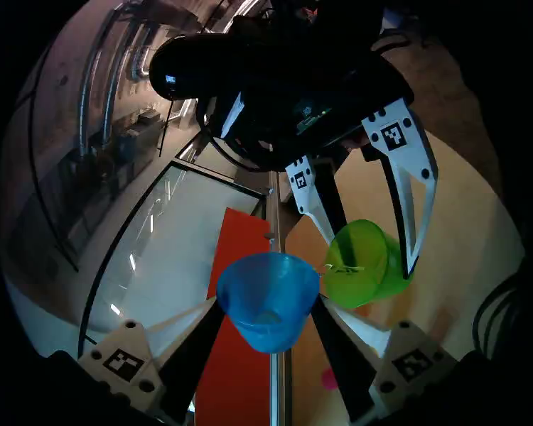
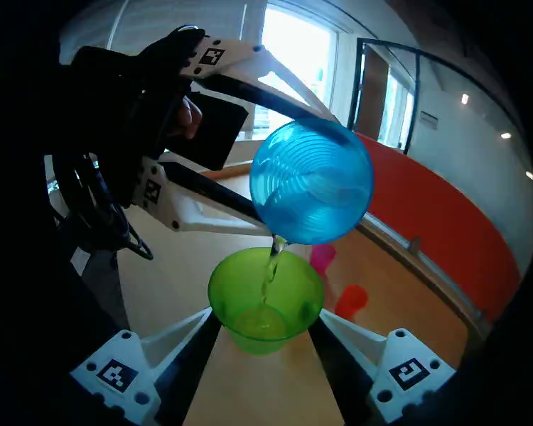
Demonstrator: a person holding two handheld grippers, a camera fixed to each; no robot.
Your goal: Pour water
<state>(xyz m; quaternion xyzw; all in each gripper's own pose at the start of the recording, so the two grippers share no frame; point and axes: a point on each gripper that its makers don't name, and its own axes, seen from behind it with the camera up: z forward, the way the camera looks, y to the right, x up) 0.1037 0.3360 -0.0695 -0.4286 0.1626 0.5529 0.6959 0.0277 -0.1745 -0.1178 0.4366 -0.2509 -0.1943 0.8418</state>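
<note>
1. In the left gripper view, the left gripper [image 1: 268,307] is reaching forward from the bottom, its 2 fingers pressing on opposite sides of a blue cup [image 1: 266,287], so the jaws are holding that cup between them.
2. Just beyond and to the right, the right gripper [image 1: 369,259] is pointing down from the top, its white fingers closing on either side of a green cup [image 1: 362,270]. The 2 cups are sitting just beside each other.
3. Under the green cup, the desk [image 1: 465,234] is showing as pale wood. An orange panel [image 1: 238,284] and a glass pane [image 1: 167,241] are running along its far edge.
4. In the right gripper view, the right gripper [image 2: 266,314] is coming up from the bottom with the green cup [image 2: 298,298] clamped between its fingers. The cup is standing upright with its mouth open to the camera, over the near part of the desk [image 2: 266,387].
5. Above it, the left gripper [image 2: 298,174], held by a gloved hand [image 2: 124,92], is gripping the blue cup [image 2: 316,184] and tipping it over, its mouth turned toward the camera.
6. A thin stream of water [image 2: 272,264] is falling from the blue cup's lower rim into the green cup, where a little is pooling at the bottom.
7. Toward the desk's far edge, a pink cup [image 2: 322,257] and an orange cup [image 2: 350,302] are standing near each other, in front of the orange panel [image 2: 451,220].
</note>
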